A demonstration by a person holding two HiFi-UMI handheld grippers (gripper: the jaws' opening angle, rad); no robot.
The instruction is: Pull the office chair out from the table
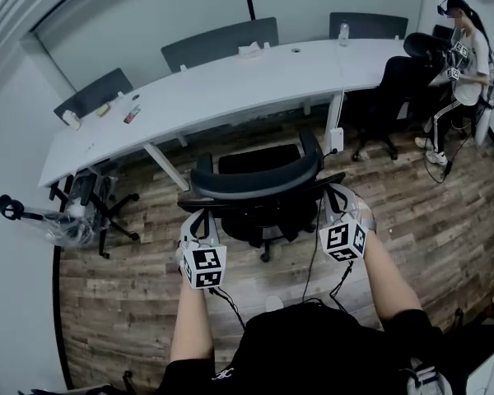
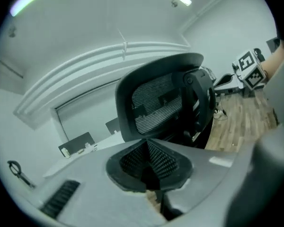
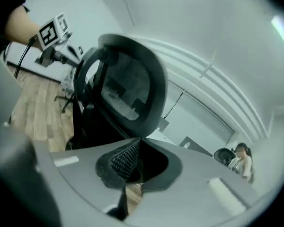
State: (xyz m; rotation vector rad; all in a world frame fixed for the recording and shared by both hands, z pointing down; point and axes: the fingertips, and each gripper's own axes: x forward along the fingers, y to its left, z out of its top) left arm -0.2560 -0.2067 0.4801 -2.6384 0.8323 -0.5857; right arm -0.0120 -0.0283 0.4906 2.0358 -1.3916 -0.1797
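Observation:
The black mesh-backed office chair point(image 1: 259, 183) stands on the wood floor a little in front of the long white table point(image 1: 230, 89), its back toward me. My left gripper point(image 1: 199, 216) is at the left end of the backrest and my right gripper point(image 1: 337, 194) at the right end. In the left gripper view the jaws point(image 2: 149, 167) are shut, pads together with nothing between them, and the backrest point(image 2: 156, 100) is just beyond. The right gripper view shows the same: jaws point(image 3: 135, 162) shut and empty, the backrest point(image 3: 128, 91) ahead.
Another black chair point(image 1: 90, 196) with a plastic bag sits at the table's left end. A person point(image 1: 465, 64) stands at the far right beside a black chair point(image 1: 395, 89). Grey chairs line the table's far side. Small items and a bottle point(image 1: 343, 33) lie on the table.

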